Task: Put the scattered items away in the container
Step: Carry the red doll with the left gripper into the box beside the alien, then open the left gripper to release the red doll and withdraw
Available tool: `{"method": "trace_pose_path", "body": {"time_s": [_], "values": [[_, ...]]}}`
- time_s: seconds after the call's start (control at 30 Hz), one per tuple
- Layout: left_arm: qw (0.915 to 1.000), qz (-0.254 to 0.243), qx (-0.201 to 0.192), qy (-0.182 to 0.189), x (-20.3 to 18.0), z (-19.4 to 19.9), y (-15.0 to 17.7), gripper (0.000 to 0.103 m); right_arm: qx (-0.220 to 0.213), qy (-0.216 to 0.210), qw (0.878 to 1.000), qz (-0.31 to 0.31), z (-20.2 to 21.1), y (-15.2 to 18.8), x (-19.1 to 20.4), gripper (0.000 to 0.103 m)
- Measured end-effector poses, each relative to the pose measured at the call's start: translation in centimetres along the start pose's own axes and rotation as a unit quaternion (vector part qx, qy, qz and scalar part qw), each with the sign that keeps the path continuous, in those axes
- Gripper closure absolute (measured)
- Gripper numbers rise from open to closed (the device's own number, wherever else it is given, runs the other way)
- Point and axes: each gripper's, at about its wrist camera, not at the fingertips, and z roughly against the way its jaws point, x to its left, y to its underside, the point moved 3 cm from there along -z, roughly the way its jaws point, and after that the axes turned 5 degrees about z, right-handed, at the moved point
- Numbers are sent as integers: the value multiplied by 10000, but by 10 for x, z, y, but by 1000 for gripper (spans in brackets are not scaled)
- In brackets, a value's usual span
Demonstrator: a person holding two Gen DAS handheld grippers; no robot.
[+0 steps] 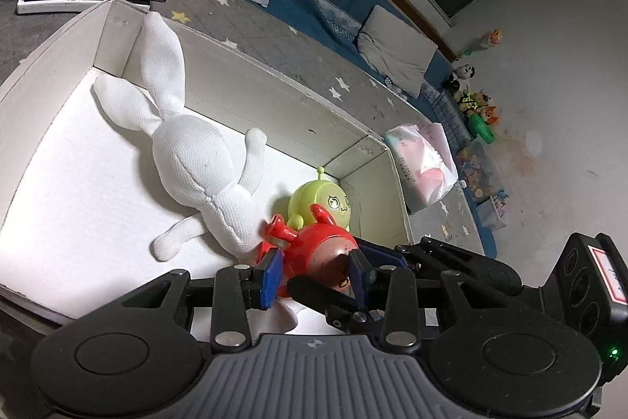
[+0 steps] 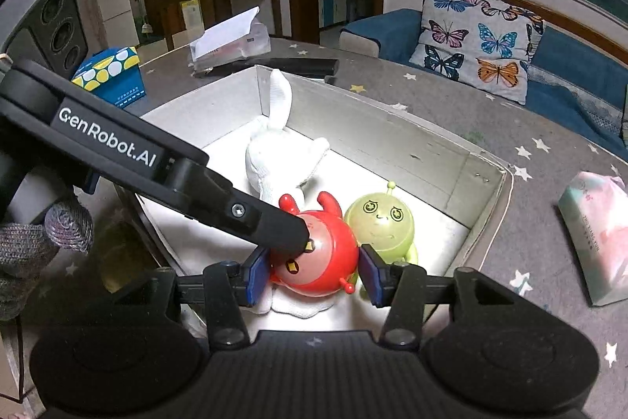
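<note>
Grey star-print worktop point(image 2: 530, 242) below, bearing an open white cardboard box point(image 2: 373, 136). Right fingers point(image 2: 257, 273) closed narrow on the red toy figure point(image 2: 325, 258), one blue pad at each flank. Left fingers point(image 1: 271, 273) clamped across the same toy from the other side, seemingly pressing it too, with one black fingertip over its face.

Red toy figure already inside the walls, low at the box's near end. Touching the green alien toy point(image 2: 378, 222) and seemingly resting on a leg of the white plush rabbit point(image 2: 271, 160).

By judgement: placing nearly done, release not yet made. Let go with one pair first, then the other, to avoid flicking the round body sideways. Spread only a little, with the green alien toy just beside the right-hand pad and easy to knock. Lift straight up before drawing back, minding the box's near wall right beneath both tools.

Plenty of bare box floor on the left, beside the rabbit. Outside, a tissue pack point(image 2: 596, 234) toward the worktop's right edge, well apart from the box corner.
</note>
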Motion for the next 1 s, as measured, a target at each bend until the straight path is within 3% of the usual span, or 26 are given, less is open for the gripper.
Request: {"method": "trace_pose_path", "body": {"time_s": [0.6,1.0], "values": [[9999,-23,-97,-56,0,7,0,64,-78,-8,9998,-177,9,1,-2,53],[9996,-36,-266,-83,-1,21,3,64,-396,87,9991,-154,30,6,10,53]]}}
